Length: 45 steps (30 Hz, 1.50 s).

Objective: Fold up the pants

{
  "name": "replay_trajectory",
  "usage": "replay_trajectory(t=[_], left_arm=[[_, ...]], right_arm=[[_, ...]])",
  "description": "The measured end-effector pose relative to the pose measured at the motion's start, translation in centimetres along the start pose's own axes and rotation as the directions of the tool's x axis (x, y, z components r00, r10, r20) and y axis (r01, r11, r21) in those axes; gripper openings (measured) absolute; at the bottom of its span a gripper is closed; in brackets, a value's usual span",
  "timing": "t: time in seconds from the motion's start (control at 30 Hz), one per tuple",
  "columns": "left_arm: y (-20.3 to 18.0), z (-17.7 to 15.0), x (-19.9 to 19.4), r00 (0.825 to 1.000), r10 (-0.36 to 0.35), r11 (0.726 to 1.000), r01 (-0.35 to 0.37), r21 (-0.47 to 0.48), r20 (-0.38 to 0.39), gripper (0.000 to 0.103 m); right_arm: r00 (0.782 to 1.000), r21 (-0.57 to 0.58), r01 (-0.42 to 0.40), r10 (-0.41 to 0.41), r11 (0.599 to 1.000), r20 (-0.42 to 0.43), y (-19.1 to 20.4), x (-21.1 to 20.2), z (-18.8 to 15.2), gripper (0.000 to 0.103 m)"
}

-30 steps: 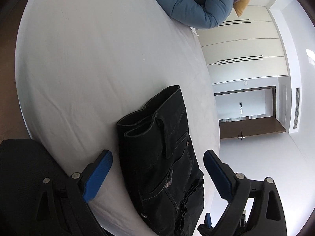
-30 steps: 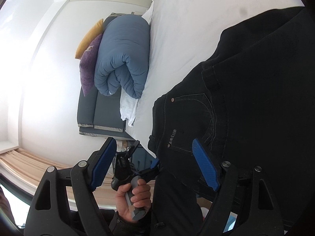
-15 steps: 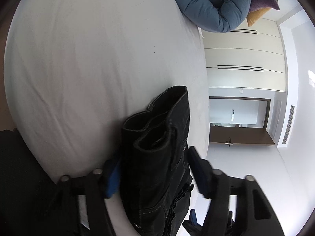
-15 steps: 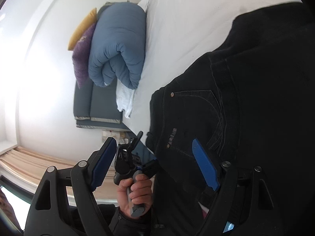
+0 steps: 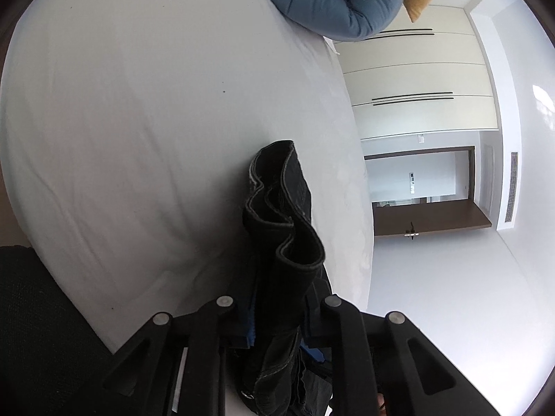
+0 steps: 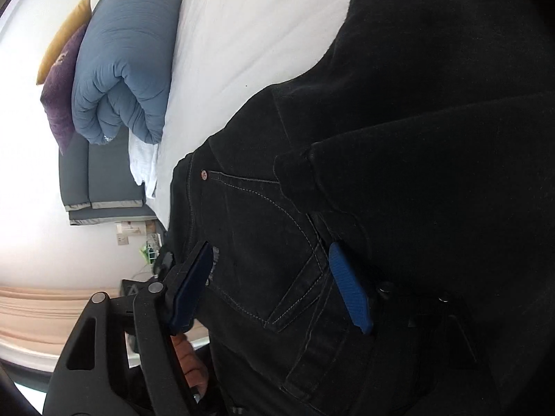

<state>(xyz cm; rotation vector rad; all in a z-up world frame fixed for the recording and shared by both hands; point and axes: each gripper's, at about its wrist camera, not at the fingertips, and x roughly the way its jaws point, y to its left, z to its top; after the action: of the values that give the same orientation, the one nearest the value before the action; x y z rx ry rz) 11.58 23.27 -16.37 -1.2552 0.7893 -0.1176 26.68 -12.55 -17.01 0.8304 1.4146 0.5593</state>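
My left claw (image 5: 277, 326) has just been closing and now pinches a bunched fold of the black pants (image 5: 282, 228), the waistband standing up in ripples between the pads. My right claw (image 6: 270, 287) has also been narrowing, but its blue pads (image 6: 348, 294) stand apart on either side of the pocket area of the pants (image 6: 347, 180); one pad lies against the cloth and the other sits at the hem edge, so I read it as not gripping. Below that claw I see part of a hand (image 6: 189, 360).

The pants lie on the white bed (image 5: 138, 121), near its edge, spreading darkly across most of the right view.

Farther up the bed sits a rolled blue duvet (image 6: 125, 66), with a purple pillow (image 6: 60, 86) and a yellow pillow (image 6: 64, 31) behind it. Beyond the bed, in the left view, are white wardrobe doors (image 5: 416, 79) and a brown door (image 5: 430, 218).
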Motion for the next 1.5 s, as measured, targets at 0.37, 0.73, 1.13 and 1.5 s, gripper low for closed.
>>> replay_trajectory(t=[0.37, 0.73, 1.13, 1.5], left_arm=[[-4.7, -1.5, 0.2, 1.0, 0.028, 0.987, -0.029, 0.159, 0.009, 0.018], [-17.5, -10.5, 3.5, 0.995, 0.085, 0.788, -0.035, 0.615, -0.051, 0.018], [-18.2, -21.0, 9.2, 0.953, 0.294, 0.53, -0.095, 0.842, -0.077, 0.018], [-18.4, -25.9, 10.3, 0.925, 0.378, 0.27, -0.146, 0.952, 0.035, 0.018]], right_arm=[[1.0, -0.031, -0.003, 0.004, 1.0, 0.02, -0.3, 0.4, 0.2, 0.067], [0.962, 0.047, -0.265, 0.261, 0.963, 0.084, -1.2, -5.2, 0.9, 0.071], [0.975, -0.167, -0.193, 0.208, 0.967, 0.081, 0.8, -13.6, 1.0, 0.073], [0.989, -0.276, -0.04, 0.077, 0.96, 0.123, 3.5, -13.6, -0.7, 0.073]])
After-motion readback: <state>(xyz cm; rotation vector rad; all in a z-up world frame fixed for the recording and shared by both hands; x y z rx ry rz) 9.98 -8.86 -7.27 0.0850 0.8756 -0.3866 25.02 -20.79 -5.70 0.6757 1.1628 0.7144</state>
